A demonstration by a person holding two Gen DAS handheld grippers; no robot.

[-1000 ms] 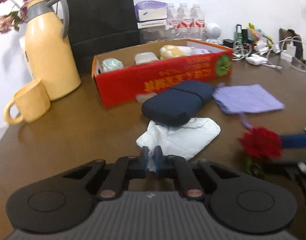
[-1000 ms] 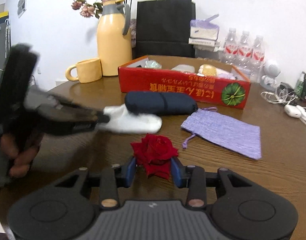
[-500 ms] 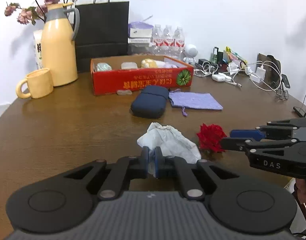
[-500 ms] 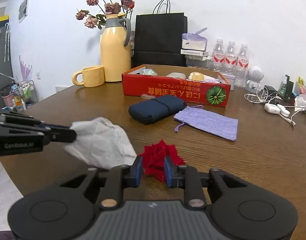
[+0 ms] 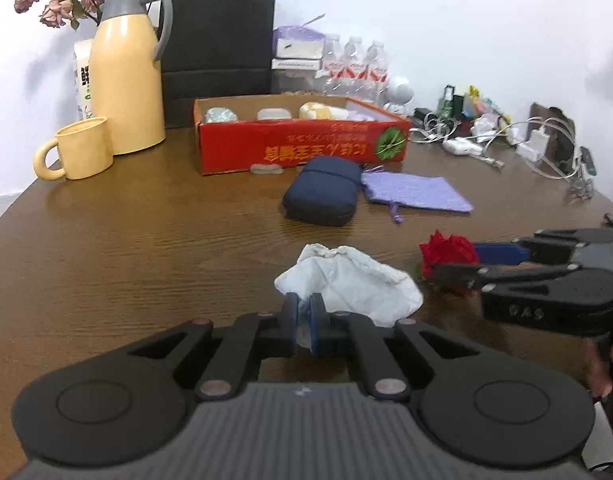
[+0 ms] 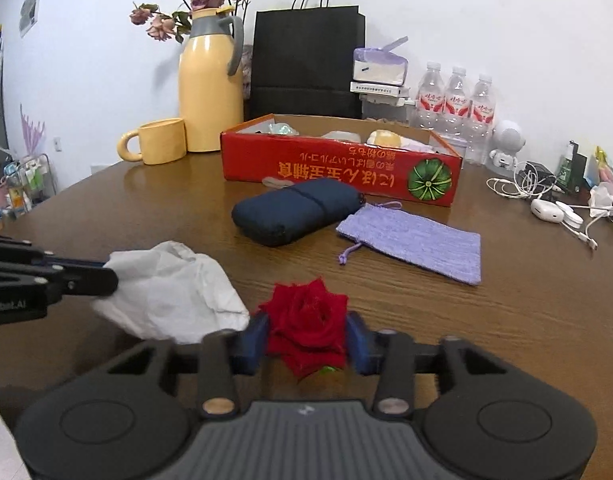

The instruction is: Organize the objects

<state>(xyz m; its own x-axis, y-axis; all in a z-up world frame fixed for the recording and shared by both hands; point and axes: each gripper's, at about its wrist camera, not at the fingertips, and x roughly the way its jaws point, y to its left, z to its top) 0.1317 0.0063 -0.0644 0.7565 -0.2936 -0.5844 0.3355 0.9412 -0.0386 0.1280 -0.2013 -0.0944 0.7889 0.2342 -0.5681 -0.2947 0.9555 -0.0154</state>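
My left gripper (image 5: 302, 317) pinches the crumpled white tissue (image 5: 348, 280) and my right gripper (image 6: 306, 338) clamps the red rose (image 6: 304, 320) above the counter (image 5: 146, 240), where a thin pinch could tear the tissue or crush petals.

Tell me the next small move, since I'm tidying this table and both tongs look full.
Probably carry the right tongs, shut on the red fabric rose, forward over the red cardboard box and release; its top is open. The left tongs pinch the crumpled white tissue.
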